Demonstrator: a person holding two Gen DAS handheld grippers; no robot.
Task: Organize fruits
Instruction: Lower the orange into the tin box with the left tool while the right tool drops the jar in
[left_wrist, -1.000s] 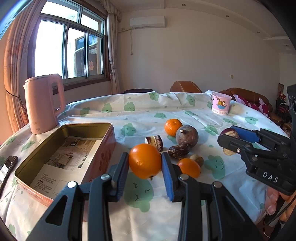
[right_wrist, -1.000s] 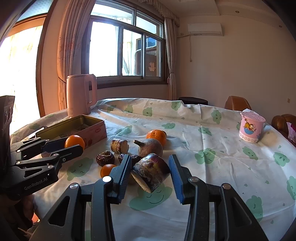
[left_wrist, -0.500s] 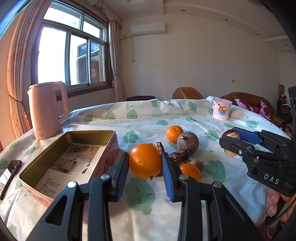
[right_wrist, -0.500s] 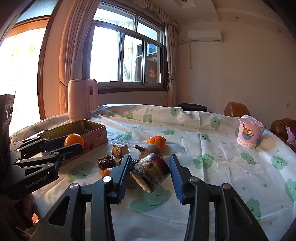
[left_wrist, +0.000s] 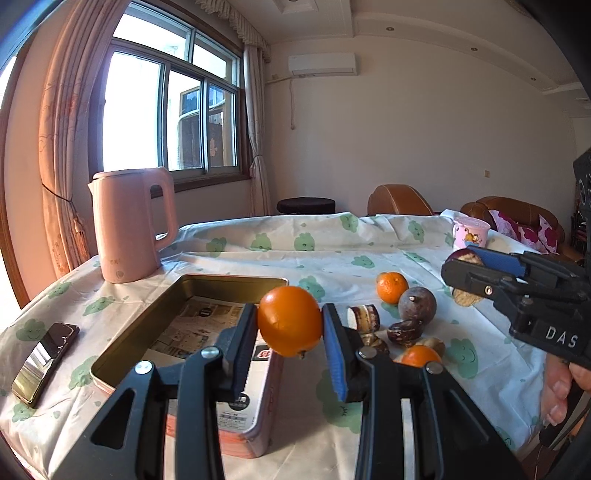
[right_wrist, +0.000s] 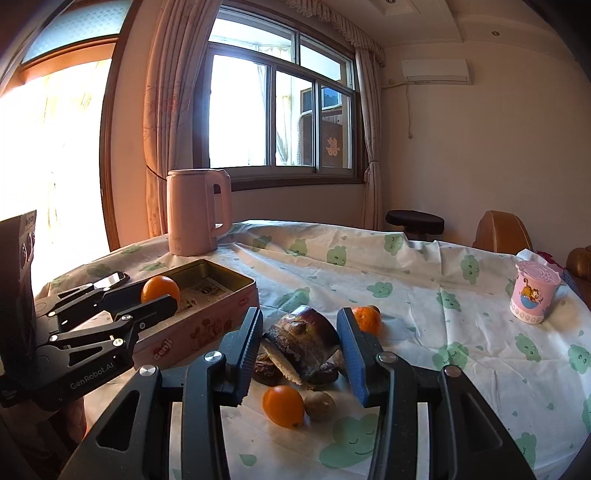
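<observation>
Two claws grip a smooth round orange (left_wrist: 289, 320) and a glossy cut fruit (right_wrist: 301, 343).

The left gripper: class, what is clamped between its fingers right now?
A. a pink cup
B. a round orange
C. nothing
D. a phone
B: the left gripper is shut on a round orange, held above the edge of the open tin.

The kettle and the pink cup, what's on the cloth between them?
Nothing: in the right wrist view the cloth between the kettle and the cup is bare; the fruit pile lies nearer.
</observation>
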